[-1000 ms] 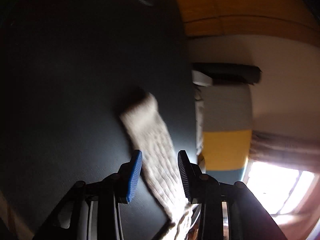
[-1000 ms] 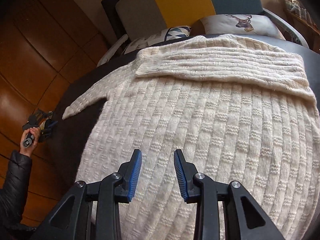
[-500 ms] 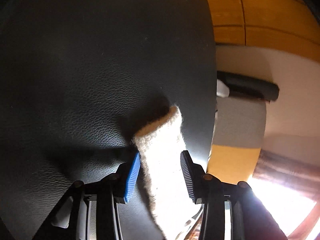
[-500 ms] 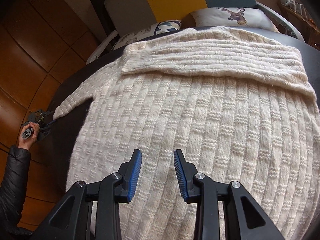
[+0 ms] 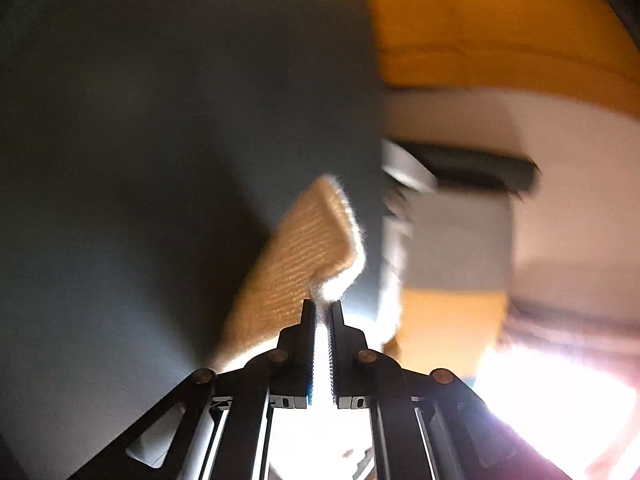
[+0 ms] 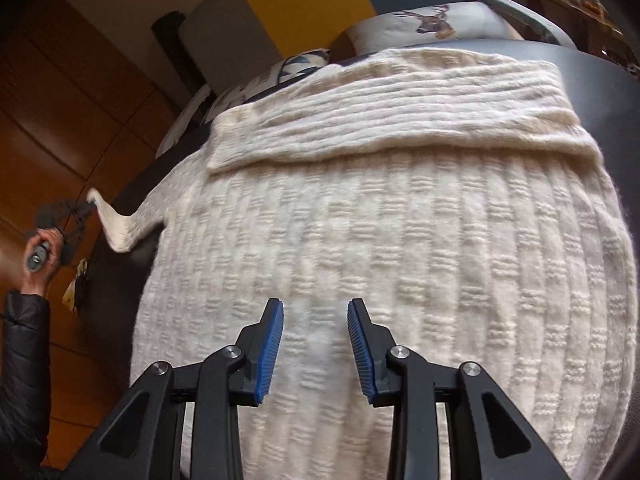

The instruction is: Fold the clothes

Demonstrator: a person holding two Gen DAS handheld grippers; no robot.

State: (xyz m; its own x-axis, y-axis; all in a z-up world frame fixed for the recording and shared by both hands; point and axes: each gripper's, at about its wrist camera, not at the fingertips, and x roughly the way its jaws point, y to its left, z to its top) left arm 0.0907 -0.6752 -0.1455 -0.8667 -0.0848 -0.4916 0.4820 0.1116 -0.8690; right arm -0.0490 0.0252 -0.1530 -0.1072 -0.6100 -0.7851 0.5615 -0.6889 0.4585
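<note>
Pinching the sleeve cuff [image 5: 316, 240] in my left gripper [image 5: 322, 312]; right gripper [image 6: 316, 320] spread, empty, above the sweater [image 6: 400, 240]. One sleeve looks folded across; the rest remains.

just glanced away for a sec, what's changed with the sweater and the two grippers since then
The left gripper has just closed its jaws on the cuff of the sweater sleeve and lifted it off the dark table; in the right wrist view the sleeve end now hangs raised. The right gripper stays open above the sweater body, the other sleeve still folded across.

Sweater's [image 6: 384, 248] hem beyond frame edge.
</note>
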